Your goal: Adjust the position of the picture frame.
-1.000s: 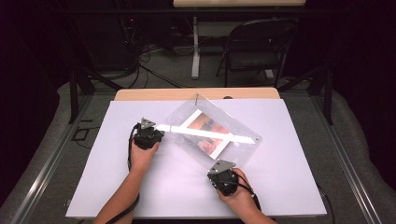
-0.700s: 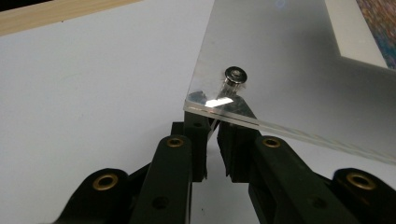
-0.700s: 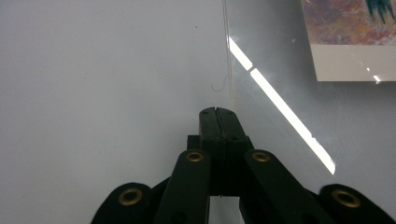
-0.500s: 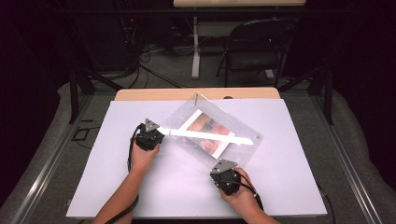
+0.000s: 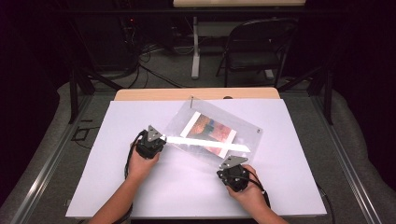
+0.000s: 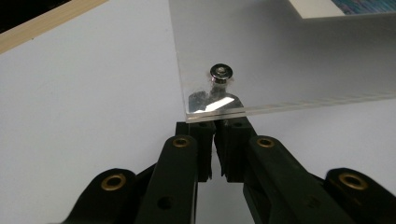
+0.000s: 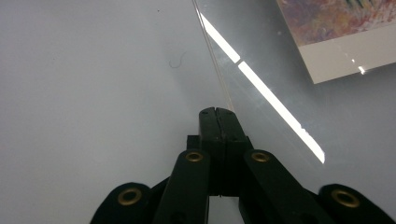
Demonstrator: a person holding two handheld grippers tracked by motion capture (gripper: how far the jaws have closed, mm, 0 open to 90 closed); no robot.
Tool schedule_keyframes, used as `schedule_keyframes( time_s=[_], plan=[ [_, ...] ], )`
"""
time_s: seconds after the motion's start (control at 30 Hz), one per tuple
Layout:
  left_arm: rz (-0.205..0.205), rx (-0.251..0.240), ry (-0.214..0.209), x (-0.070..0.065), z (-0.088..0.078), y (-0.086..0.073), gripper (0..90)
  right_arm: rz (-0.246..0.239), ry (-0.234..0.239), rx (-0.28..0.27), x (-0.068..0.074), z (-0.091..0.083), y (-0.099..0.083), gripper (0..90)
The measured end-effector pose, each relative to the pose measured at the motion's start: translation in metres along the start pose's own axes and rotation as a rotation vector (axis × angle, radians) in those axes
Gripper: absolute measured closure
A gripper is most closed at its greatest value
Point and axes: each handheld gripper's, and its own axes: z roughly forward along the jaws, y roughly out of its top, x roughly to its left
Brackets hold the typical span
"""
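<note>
Your left claw [image 6: 215,140] and right claw [image 7: 217,114] each clamp a near corner of the clear panel [image 5: 243,133]; its long axis runs diagonally, far-left to near-right, across the worktop [image 5: 116,186].

Black grippers [image 5: 149,145] w/ brass rivets, grey plates, bare forearms

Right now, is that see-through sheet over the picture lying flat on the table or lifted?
Cannot tell for sure. The clear sheet has both grippers, left and right, at its corners, jaws closed; no gap beneath shows.

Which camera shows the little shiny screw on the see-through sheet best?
The left gripper view: the screw sits close and sharp near the sheet's corner. In the high view the corner screws are tiny dots; the right gripper view shows the sheet's edge and picture instead.
</note>
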Motion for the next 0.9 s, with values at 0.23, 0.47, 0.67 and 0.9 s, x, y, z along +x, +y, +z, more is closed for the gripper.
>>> schedule_keyframes(
  time_s=[0.23, 0.47, 0.67, 0.9],
  plan=[
    [0.039, -0.003, -0.032, -0.012, -0.012, -0.007, 85.7, -0.004, -0.002, -0.003, -0.002, -0.001, 0.001, 90.0],
    [0.066, 0.000, -0.073, -0.025, -0.024, -0.013, 85.7, 0.023, -0.006, -0.004, -0.011, -0.006, -0.004, 90.0],
    [0.077, -0.002, -0.110, -0.037, -0.033, -0.017, 85.8, 0.052, -0.022, -0.004, -0.020, -0.009, -0.009, 90.0],
    [0.117, 0.001, -0.168, -0.060, -0.041, -0.018, 85.8, 0.125, 0.001, -0.002, -0.032, -0.006, -0.011, 90.0]
  ],
)
